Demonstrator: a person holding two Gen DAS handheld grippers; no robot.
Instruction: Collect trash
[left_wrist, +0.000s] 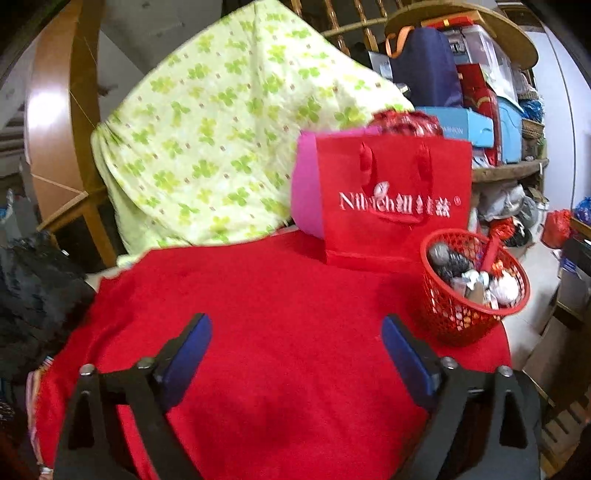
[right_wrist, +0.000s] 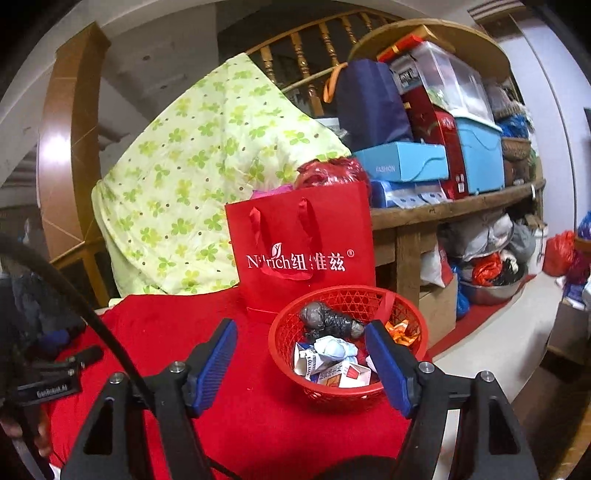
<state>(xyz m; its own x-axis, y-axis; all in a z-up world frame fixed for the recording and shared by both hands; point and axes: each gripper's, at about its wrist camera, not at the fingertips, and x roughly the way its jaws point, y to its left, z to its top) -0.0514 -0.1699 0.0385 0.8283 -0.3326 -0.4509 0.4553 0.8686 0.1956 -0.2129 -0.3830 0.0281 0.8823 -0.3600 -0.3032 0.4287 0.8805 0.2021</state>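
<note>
A red mesh basket stands on the red cloth near its right edge. Inside it lie a grey-black crumpled bag, a white paper ball, flattened cartons and an orange wrapper. My right gripper hangs open just in front of the basket, nothing between its blue pads. My left gripper is open wide over bare cloth, left of the basket, also holding nothing. A red paper bag stands upright behind the basket.
A green-flowered quilt drapes over a wooden frame behind the cloth. A wooden shelf crammed with boxes stands at the right, with bags and a metal bowl on the floor below. Dark cloth lies at the left.
</note>
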